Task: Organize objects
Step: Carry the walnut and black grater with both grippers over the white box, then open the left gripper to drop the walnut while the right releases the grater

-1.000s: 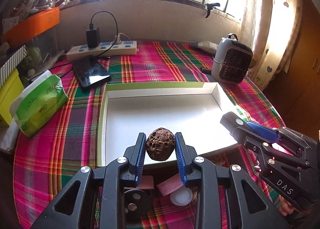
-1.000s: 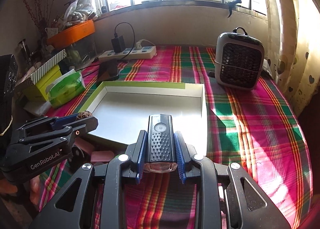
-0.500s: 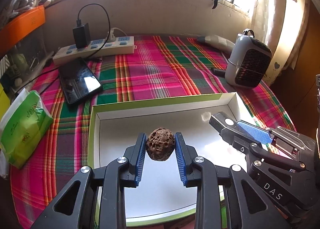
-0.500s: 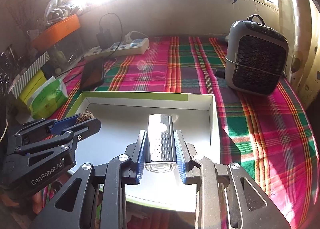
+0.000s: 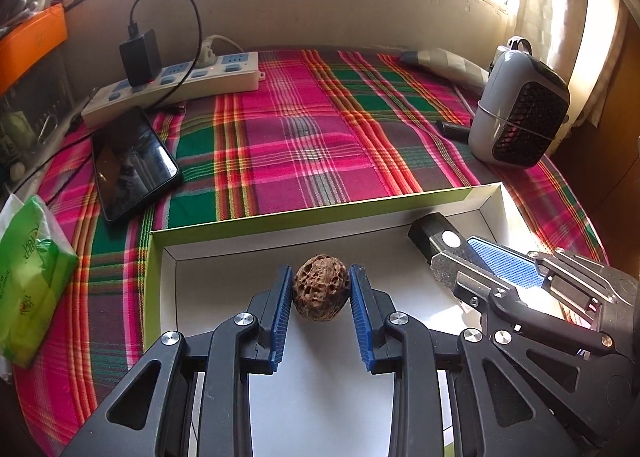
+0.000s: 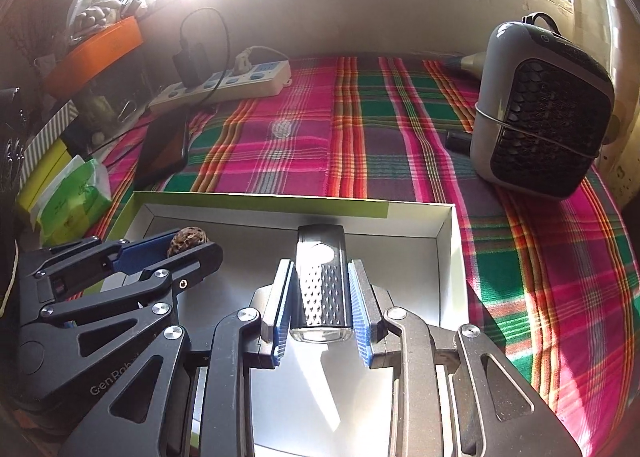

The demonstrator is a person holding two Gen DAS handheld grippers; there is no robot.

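We have just carried both things forward and down, off the plaid-cloth desk (image 5: pixel 320 137) and over the shallow white cardboard box with green edges (image 5: pixel 280 223). Our left hand-held gripper (image 5: pixel 320 297) is clamped on the bumpy brown walnut (image 5: pixel 320 293), now near the box's far left corner. Our right hand-held gripper (image 6: pixel 320 309) is clamped on the small black bike light with a dotted top (image 6: pixel 320 281), near the far right side. We think both are ready to be set down inside and let go.
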